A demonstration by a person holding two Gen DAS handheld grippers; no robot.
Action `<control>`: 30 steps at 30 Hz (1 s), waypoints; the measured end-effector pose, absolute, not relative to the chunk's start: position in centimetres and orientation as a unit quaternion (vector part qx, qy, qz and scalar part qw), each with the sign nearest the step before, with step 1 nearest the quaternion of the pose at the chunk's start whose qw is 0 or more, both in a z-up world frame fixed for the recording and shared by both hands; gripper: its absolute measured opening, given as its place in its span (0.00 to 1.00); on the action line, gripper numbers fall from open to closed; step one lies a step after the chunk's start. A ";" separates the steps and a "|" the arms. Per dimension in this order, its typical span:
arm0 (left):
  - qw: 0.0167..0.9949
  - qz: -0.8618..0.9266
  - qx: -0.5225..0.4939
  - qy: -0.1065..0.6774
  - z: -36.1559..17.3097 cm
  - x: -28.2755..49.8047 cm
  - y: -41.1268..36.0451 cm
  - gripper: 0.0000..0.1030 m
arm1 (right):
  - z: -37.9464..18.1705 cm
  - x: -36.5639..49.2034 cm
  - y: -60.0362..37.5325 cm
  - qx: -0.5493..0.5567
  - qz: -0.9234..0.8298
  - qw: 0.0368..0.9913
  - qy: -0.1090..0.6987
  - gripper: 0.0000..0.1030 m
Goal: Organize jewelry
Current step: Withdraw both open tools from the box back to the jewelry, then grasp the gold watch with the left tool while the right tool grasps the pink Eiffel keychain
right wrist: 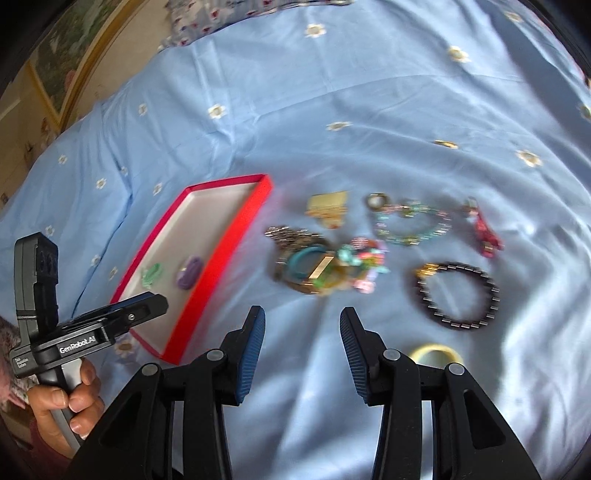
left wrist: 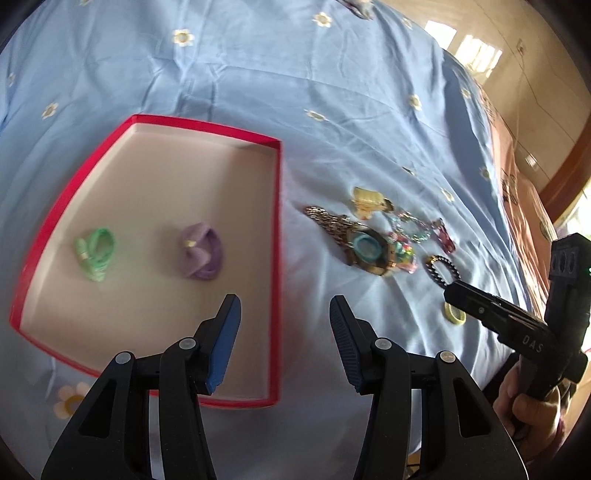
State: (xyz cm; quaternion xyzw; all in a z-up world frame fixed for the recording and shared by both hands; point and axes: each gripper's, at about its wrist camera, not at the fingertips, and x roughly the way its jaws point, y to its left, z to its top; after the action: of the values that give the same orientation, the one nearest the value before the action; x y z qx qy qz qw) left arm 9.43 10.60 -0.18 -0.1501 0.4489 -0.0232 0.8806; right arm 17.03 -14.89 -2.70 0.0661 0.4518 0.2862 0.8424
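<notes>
A red-rimmed box (left wrist: 275,206) with a pale floor lies on the blue sheet; it also shows in the right wrist view (right wrist: 221,258). In it lie a green ring (left wrist: 96,253) and a purple ring (left wrist: 203,253). My left gripper (left wrist: 285,328) is open and empty above the box's right wall. Right of the box lies a jewelry pile: a gold watch with a teal ring (right wrist: 306,266), a beaded bracelet (right wrist: 410,221), a dark bead bracelet (right wrist: 458,295), a red piece (right wrist: 485,230), a yellow clip (right wrist: 328,208) and a yellow ring (right wrist: 437,352). My right gripper (right wrist: 303,343) is open and empty before the pile.
The blue sheet (right wrist: 332,92) with small flower prints covers the whole bed. A patterned pillow (right wrist: 207,18) lies at the far edge. The floor (left wrist: 535,92) drops off beyond the bed's right side. A hand holds each gripper's handle.
</notes>
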 end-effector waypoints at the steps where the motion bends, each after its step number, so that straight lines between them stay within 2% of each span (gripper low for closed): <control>1: 0.881 -0.028 -0.147 0.449 -0.1 9.6 10.2 0.48 | -2.7 17.1 -15.4 0.069 0.282 0.843 0.452 0.43; 15: 0.883 -0.101 -0.093 0.450 0.7 13.6 3.7 0.47 | -2.4 19.7 -21.1 0.093 0.223 0.867 0.436 0.43; 23: 0.874 -0.126 -0.060 0.465 -0.6 16.9 0.2 0.43 | -2.6 22.5 -22.5 0.082 0.201 0.875 0.434 0.43; 30: 0.864 -0.140 -0.042 0.481 -2.0 19.0 -0.8 0.27 | -3.2 24.9 -21.6 0.045 0.186 0.880 0.435 0.43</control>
State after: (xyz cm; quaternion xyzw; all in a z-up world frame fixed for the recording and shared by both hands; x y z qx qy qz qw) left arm 19.02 -0.75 -2.04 -0.0423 0.4813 -0.1399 0.8643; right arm 24.88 -21.64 -3.24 0.0446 0.4350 0.1859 0.8799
